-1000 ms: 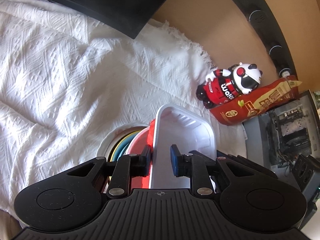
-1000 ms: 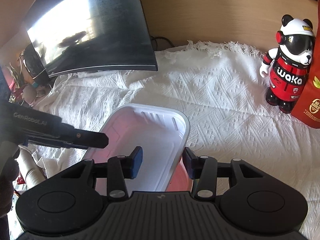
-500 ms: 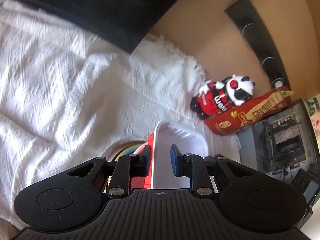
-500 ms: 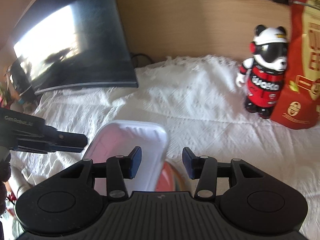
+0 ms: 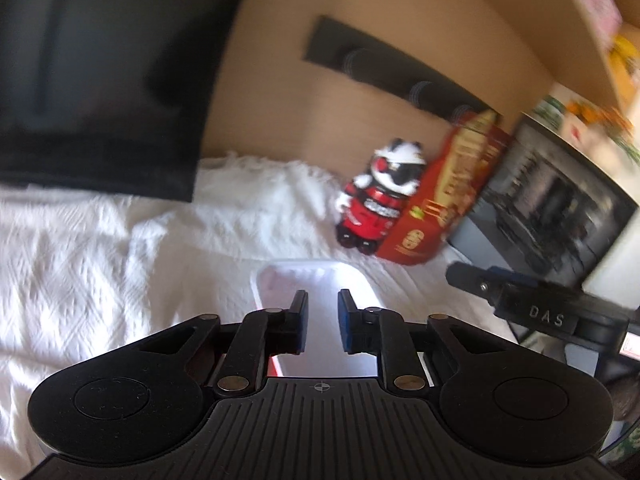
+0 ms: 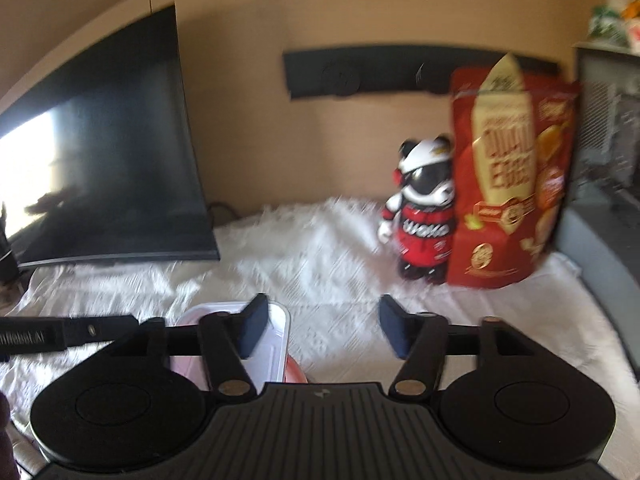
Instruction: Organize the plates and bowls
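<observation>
The left gripper (image 5: pixel 322 322) is sitting narrowly parted over the white tray (image 5: pixel 352 280), not visibly clamping it. The right gripper (image 6: pixel 322 328) is standing wide, the white tray (image 6: pixel 276 332) beside its left finger. Beyond the tray, the panda figure (image 6: pixel 425 212) is leaning against the red snack bag (image 6: pixel 508 184).

A white rectangular plastic tray (image 5: pixel 320 300) rests flat atop a red bowl (image 6: pixel 294 372) on the cloth.

Bright daylight, heavy motion blur, perhaps window glare on monitor (image 6: pixel 100 168).
</observation>
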Demonstrator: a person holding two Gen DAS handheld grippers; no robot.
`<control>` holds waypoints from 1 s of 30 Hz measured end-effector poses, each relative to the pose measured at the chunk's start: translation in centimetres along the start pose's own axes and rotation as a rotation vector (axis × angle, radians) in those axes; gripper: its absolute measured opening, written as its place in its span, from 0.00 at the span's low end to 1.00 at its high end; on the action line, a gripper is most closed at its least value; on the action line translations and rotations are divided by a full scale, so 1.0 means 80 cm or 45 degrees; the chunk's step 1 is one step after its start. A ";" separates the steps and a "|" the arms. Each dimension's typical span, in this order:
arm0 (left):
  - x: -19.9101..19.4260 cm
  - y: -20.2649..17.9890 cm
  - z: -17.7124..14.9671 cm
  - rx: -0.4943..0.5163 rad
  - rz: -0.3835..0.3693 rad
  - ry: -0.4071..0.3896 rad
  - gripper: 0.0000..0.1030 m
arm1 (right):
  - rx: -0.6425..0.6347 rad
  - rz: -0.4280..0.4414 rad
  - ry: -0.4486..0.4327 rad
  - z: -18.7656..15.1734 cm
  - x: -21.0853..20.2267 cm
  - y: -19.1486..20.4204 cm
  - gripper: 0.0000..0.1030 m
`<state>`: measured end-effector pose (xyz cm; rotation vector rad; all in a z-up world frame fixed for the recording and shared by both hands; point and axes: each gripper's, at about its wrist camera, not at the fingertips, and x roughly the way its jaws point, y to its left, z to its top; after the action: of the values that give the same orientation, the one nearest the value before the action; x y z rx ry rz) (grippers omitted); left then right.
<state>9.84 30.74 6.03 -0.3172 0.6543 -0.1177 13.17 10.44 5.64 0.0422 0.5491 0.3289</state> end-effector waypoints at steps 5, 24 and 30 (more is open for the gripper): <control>-0.031 -0.037 -0.030 0.053 -0.009 -0.060 0.14 | -0.004 0.021 0.042 -0.026 -0.040 0.003 0.66; -0.070 -0.150 -0.159 0.043 0.365 0.066 0.10 | -0.028 0.143 0.285 -0.124 -0.123 -0.030 0.66; -0.081 -0.155 -0.180 -0.001 0.410 0.089 0.10 | -0.050 0.167 0.344 -0.133 -0.125 -0.030 0.66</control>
<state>-4.23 16.73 3.08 -0.2058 0.7665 0.1798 0.33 4.49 1.37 -0.0047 0.8096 0.4772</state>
